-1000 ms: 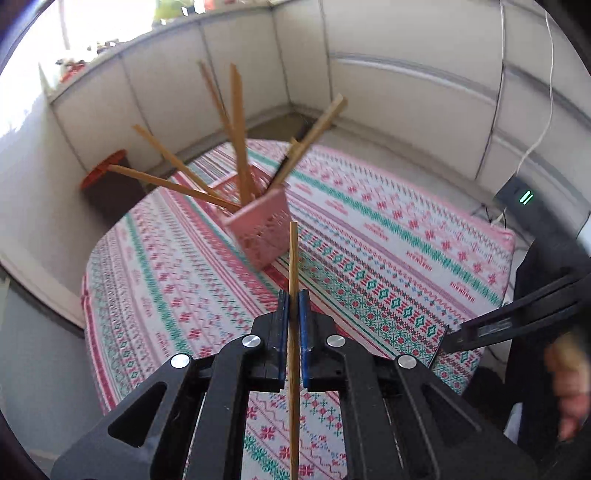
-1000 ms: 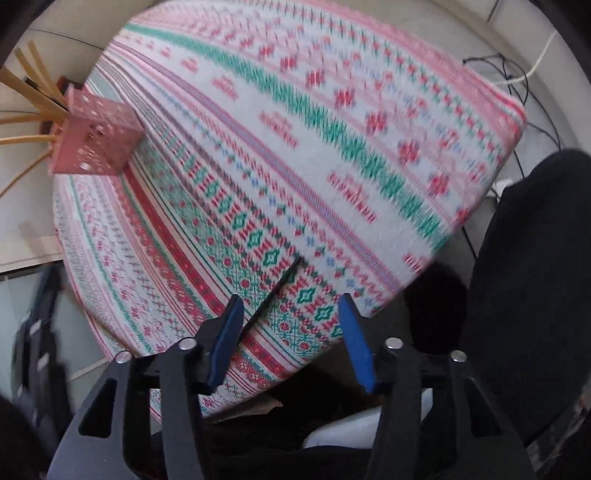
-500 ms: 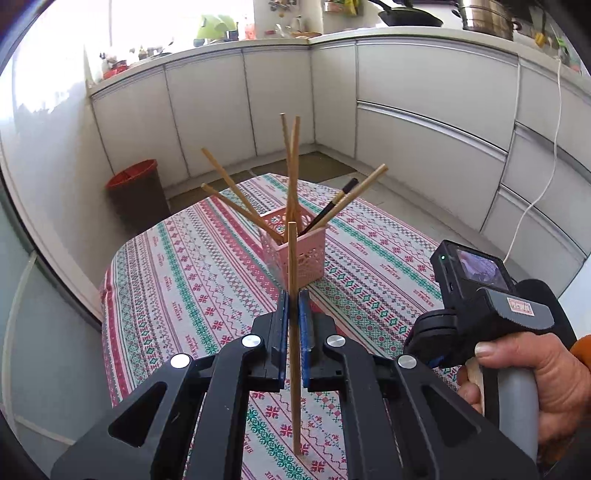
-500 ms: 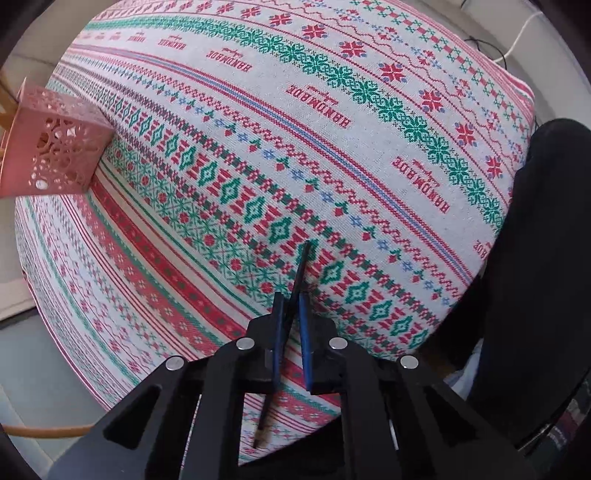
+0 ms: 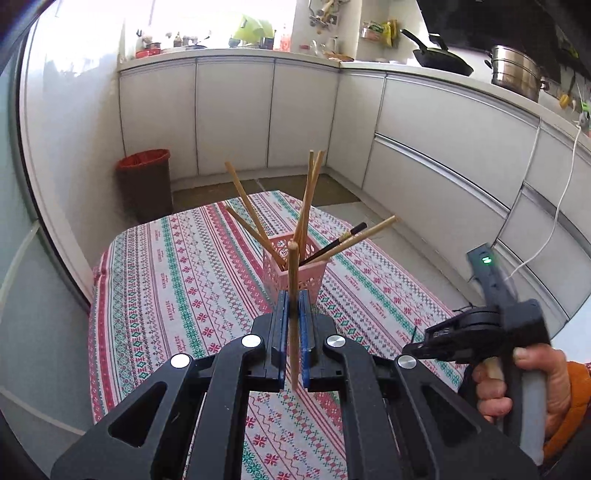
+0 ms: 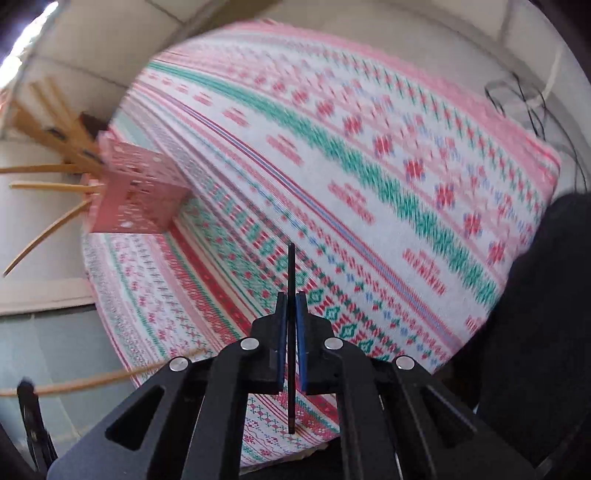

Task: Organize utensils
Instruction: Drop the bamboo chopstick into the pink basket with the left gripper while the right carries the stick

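Daylight pours in from the window (image 5: 221,22) above the far cabinets, so bright that the glass is washed out to white and the things along the sill are hard to make out. The white cabinet doors (image 5: 232,114) carry a soft sheen. The left wrist view is sharp and evenly lit, with straight edges bowed by the lens and dark vignette in the corners. The right wrist view is smeared by motion: the patterned cloth (image 6: 369,166) on the surface streaks, and the pink basket (image 6: 136,192) is perhaps doubled. Only the right tool (image 6: 291,314) itself looks crisp there.
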`<state>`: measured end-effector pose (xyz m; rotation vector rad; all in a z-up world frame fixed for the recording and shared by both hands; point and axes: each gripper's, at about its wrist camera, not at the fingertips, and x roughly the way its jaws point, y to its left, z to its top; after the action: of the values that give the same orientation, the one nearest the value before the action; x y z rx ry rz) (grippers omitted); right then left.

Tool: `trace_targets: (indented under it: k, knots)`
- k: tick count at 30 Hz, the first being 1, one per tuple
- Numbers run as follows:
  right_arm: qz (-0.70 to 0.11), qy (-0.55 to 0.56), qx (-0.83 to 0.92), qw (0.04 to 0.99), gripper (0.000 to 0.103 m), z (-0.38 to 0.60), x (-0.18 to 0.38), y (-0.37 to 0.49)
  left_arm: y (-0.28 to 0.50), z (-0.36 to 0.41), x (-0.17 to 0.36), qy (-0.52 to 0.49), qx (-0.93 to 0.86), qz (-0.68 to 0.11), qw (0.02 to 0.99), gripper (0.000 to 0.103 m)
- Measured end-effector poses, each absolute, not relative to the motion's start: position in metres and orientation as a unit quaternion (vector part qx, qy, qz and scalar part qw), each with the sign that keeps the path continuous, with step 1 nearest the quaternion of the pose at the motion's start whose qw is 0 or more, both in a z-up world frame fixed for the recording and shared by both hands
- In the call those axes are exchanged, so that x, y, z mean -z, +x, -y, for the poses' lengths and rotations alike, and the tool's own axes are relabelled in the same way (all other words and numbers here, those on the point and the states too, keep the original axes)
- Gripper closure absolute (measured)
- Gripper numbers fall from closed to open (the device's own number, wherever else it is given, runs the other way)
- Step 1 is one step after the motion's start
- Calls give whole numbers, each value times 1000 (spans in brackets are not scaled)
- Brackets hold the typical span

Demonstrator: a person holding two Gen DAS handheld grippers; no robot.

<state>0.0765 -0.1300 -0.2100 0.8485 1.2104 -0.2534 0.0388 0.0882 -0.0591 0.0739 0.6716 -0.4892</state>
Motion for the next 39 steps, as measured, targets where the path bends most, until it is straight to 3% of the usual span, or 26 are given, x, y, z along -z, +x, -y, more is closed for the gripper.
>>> trace_targets:
  k: [14, 29, 39]
  knots:
    - [-400, 246, 28, 883, 98, 152, 96, 36, 32, -64, 37, -12, 200, -332, 922, 98]
    - [-315, 209, -41, 925, 98, 158, -1, 41, 60, -45, -41, -8, 165, -266, 950, 98]
    - [-296, 198, -56, 933, 98, 158, -21, 62, 114, -35, -46, -23, 135, -255, 957, 98]
